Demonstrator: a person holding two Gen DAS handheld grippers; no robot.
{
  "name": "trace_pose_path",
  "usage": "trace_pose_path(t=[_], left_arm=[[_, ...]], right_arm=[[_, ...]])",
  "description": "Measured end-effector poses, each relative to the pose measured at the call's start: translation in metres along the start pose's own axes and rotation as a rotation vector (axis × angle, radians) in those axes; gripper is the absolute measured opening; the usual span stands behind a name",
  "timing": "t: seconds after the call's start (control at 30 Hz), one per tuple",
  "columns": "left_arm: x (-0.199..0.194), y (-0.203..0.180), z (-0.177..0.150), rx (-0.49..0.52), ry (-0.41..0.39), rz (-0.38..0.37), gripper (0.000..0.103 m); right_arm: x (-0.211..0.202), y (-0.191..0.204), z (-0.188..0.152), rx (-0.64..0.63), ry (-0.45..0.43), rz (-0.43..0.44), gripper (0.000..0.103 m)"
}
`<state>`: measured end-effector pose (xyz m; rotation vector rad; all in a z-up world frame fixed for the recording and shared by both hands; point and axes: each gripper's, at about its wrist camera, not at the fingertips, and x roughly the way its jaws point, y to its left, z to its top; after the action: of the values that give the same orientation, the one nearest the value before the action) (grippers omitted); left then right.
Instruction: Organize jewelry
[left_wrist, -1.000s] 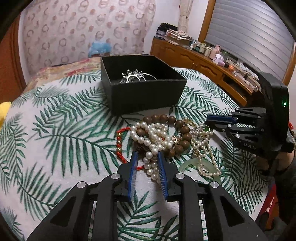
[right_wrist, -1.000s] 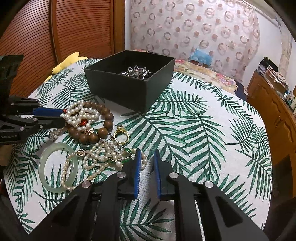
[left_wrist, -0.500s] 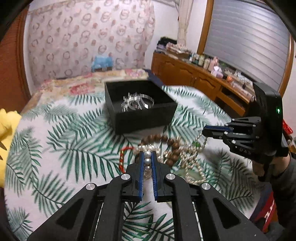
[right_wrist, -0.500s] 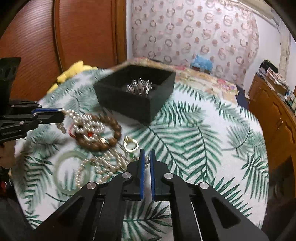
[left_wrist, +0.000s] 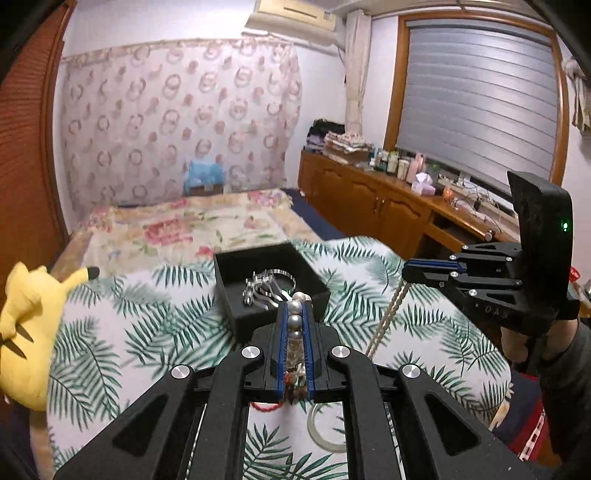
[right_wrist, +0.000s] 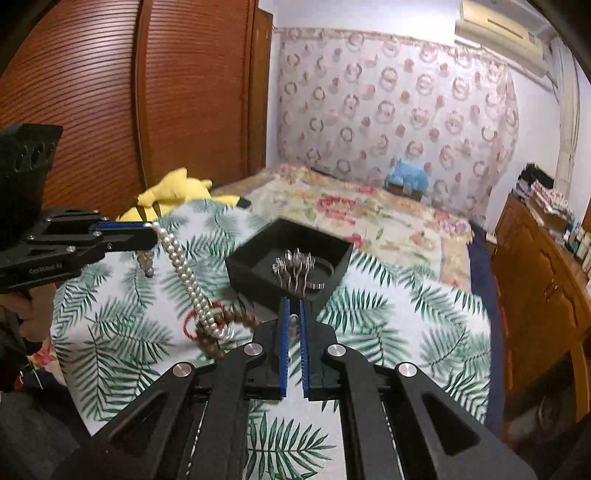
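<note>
My left gripper (left_wrist: 294, 310) is shut on a white pearl necklace (left_wrist: 294, 319) and holds it lifted; in the right wrist view the strand (right_wrist: 186, 277) hangs taut from that gripper (right_wrist: 149, 234) down to a tangle of brown beads (right_wrist: 236, 319) and a red cord (right_wrist: 190, 325). My right gripper (right_wrist: 293, 308) is shut on a thin pearl chain (right_wrist: 293, 318); in the left wrist view that chain (left_wrist: 388, 319) hangs from it (left_wrist: 406, 273). The black box (left_wrist: 271, 291) holds silver jewelry (left_wrist: 267, 286). A jade bangle (left_wrist: 327, 432) lies on the cloth.
The round table has a palm-leaf cloth (left_wrist: 140, 332). A yellow plush toy (left_wrist: 27, 314) sits at its left edge. A bed (left_wrist: 184, 225) lies behind, and a wooden sideboard (left_wrist: 376, 199) with bottles stands to the right.
Both grippers closed on their strands and rose well above the table. The pearl necklace and the thin chain now hang stretched from the jewelry pile.
</note>
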<state>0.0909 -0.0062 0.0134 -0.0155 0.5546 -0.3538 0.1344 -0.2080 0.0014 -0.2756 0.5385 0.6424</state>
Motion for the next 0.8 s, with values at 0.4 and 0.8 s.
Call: trace_pose_path(t=[0.4,0.8], left_arm=[[-0.022,-0.008,0.032,0.03,-0.075,0.017,0.007],[-0.028,-0.006,0.058,0.042,-0.112,0.037,0.007]], right_arm=[[-0.045,-0.002,0.052,-0.042,-0.113,-0.031,0.006],[-0.066,-0.009,0.081,-0.048,-0.164,-0.05,0.006]])
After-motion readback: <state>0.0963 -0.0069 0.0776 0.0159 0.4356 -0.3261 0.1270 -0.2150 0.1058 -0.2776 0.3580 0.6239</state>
